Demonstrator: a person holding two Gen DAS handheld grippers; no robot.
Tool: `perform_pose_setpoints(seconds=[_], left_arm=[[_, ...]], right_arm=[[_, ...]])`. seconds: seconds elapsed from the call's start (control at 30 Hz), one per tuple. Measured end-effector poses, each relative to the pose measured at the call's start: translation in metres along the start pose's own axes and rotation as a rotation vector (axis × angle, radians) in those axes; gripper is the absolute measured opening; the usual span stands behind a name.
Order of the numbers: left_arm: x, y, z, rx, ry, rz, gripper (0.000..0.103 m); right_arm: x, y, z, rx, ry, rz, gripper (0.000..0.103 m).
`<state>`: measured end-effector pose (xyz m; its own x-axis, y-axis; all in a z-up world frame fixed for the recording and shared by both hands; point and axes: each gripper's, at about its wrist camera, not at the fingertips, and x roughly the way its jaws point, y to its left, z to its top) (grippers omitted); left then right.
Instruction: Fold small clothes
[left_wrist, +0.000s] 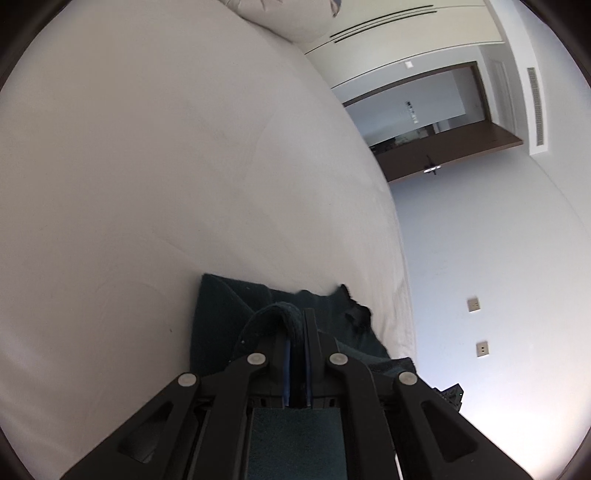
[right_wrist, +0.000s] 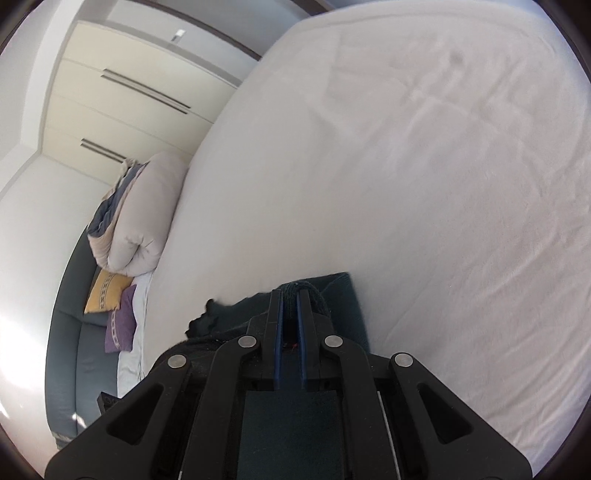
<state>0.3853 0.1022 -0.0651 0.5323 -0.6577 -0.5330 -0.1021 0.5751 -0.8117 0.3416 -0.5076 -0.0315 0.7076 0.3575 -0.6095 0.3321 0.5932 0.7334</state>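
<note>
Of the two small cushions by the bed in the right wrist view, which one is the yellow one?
The upper cushion, lying just under the rolled duvet, is yellow with a dark patterned band. The lower cushion is purple.

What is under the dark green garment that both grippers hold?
Under the dark green garment lies the white bed sheet, visible all around it. The left gripper and right gripper pinch its edge. The sheet directly beneath the cloth is covered.

Both wrist cameras look down along their fingers — close over one shared white bed (left_wrist: 166, 166).
</note>
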Motion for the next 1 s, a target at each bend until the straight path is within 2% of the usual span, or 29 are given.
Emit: perform_pose_setpoints(seconds=[0.07,0.1,0.13,0.17,0.2,0.23,0.3,0.4,0.53,0.7,0.87,0.93,1.0], left_arm=[[0.008,0.010,0.000,-0.024,0.026,0.002,0.008],[0.009,0.015,0.000,-0.038,0.024,-0.007,0.017],[0.006,0.021,-0.001,-0.062,0.013,-0.016,0.039],[0.000,0.028,-0.001,-0.091,-0.014,-0.028,0.049],[-0.005,0.033,-0.001,-0.108,-0.033,-0.039,0.063],[-0.012,0.036,-0.001,-0.125,-0.055,-0.045,0.071],[-0.025,0.038,-0.001,-0.128,-0.080,-0.029,0.076],[-0.042,0.029,-0.010,-0.078,-0.095,-0.026,0.076],[-0.052,0.009,-0.041,0.038,-0.091,0.027,0.076],[-0.050,0.004,-0.090,0.128,-0.039,0.085,0.076],[-0.045,0.011,-0.113,0.171,-0.017,0.151,0.075],[-0.048,0.010,-0.122,0.203,-0.027,0.175,0.066],[-0.050,0.009,-0.130,0.234,-0.026,0.213,0.055]], right_arm=[[0.011,-0.007,0.004,0.015,0.015,-0.012,0.007],[0.011,-0.010,-0.001,0.012,0.018,-0.013,0.008],[0.012,-0.008,-0.001,-0.005,0.009,-0.008,0.013],[0.012,-0.007,-0.004,-0.020,0.000,-0.005,0.018],[0.010,-0.004,-0.005,-0.042,-0.011,0.004,0.033],[0.008,-0.001,-0.005,-0.054,-0.027,0.003,0.064],[-0.001,0.001,-0.008,-0.054,-0.072,-0.028,0.096],[-0.016,0.005,-0.012,-0.063,-0.085,0.001,0.096],[-0.036,0.012,-0.031,-0.132,-0.112,-0.038,0.096],[-0.057,0.006,-0.079,-0.187,-0.100,-0.099,0.096],[-0.079,-0.004,-0.127,-0.304,-0.078,-0.168,0.095],[-0.086,-0.007,-0.141,-0.342,-0.083,-0.191,0.094],[-0.091,-0.007,-0.149,-0.377,-0.095,-0.211,0.088]])
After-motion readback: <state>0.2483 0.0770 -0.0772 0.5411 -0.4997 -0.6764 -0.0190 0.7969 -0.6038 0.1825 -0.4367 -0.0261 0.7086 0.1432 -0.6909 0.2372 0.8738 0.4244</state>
